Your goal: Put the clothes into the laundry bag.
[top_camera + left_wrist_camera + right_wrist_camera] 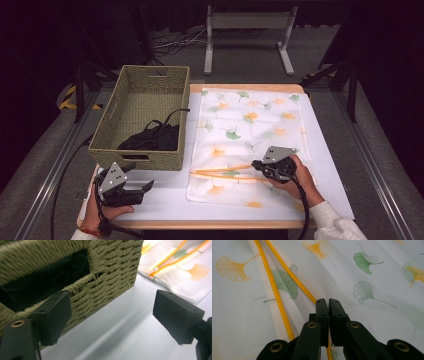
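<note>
A white mesh bag (250,125) printed with green and orange ginkgo leaves lies flat on the table. Its orange zipper opening (220,171) gapes near the bag's front left. My right gripper (257,165) is at the right end of that opening. In the right gripper view the jaws (328,302) are shut on one orange zipper edge (287,272), with the bag's mesh (374,277) spread beyond. My left gripper (145,187) rests open at the table's front left, empty. In its own view it (112,315) points past the woven basket's corner (112,270).
The woven basket (145,80) stands at the left of the white table (165,195). A black garment (152,137) lies in its near end, with a strap over the right wall. A metal stand (247,22) is on the floor behind the table.
</note>
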Tool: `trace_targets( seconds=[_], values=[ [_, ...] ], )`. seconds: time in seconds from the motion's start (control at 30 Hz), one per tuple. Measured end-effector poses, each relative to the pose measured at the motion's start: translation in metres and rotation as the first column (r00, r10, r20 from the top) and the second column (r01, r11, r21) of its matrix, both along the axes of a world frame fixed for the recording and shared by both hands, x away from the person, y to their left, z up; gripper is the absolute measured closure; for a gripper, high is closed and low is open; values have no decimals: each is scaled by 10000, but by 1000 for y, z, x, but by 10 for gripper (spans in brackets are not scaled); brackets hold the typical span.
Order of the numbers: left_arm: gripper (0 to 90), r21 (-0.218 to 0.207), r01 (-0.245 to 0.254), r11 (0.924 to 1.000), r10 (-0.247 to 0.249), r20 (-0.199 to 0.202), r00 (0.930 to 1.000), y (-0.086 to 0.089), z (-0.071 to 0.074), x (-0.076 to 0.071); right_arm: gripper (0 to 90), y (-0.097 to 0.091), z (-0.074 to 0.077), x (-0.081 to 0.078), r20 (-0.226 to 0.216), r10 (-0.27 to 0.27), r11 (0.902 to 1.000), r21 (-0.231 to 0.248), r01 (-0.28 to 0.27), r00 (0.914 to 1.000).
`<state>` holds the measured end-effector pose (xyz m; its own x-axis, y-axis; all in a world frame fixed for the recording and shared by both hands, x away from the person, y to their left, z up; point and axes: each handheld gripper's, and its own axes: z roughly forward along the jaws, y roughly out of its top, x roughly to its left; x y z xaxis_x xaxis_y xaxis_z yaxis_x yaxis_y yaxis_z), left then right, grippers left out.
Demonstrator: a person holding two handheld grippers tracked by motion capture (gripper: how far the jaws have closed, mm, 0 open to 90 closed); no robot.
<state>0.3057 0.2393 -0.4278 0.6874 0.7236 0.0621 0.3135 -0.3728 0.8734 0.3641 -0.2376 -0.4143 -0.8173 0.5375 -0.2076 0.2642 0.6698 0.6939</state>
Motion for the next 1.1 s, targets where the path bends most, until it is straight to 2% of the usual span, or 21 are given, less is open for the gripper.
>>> trace_targets(
  seconds=[0.13, 0.3, 0.37, 0.4, 0.57, 0.67, 0.7, 0.73, 0.83, 0.87, 1.1],
  values=[
    [148, -93, 16, 10000, -15, 113, 9999, 3, 5, -1, 868, 0, 2, 0, 141, -72, 9999, 104, 70, 9999],
    [142, -200, 10, 9998, -1, 451, 9990, 7, 18, -2, 870, 0, 7, -1, 358, -138, 9995, 282, 128, 9993],
    [134, -252, -3, 9997, 15, 459, 9989, 8, 21, -2, 871, 0, 9, -2, 441, -161, 9993, 342, 146, 9989],
    [131, -284, -70, 9996, 83, 477, 9988, 9, 28, 1, 871, 0, 9, -2, 457, -144, 9992, 367, 127, 9989],
    [121, -195, -144, 9997, 155, 550, 9984, 11, 38, 8, 871, -2, 12, -3, 513, -177, 9989, 434, 155, 9985],
    [123, -122, -131, 9998, 140, 806, 9967, 12, 56, 15, 871, -2, 12, -3, 505, -180, 9990, 414, 160, 9986],
    [123, -122, -131, 9998, 140, 806, 9967, 12, 56, 15, 871, -2, 12, -3, 505, -180, 9990, 414, 160, 9986],
    [127, 28, -95, 10000, 92, 889, 9960, 12, 64, 20, 871, -1, 11, -4, 482, -165, 9992, 359, 147, 9987],
    [143, 46, 29, 10000, -34, 975, 9952, 10, 73, 29, 871, -2, 11, -3, 469, -158, 9992, 369, 141, 9988],
    [152, 167, 7, 9999, -24, 1038, 9946, 9, 76, 32, 871, -2, 11, -3, 451, -141, 9992, 368, 124, 9989],
    [145, 469, 53, 9989, -89, 775, 9970, 2, 82, 56, 871, -3, 12, -4, 480, -131, 9991, 419, 111, 9988]
  ],
)
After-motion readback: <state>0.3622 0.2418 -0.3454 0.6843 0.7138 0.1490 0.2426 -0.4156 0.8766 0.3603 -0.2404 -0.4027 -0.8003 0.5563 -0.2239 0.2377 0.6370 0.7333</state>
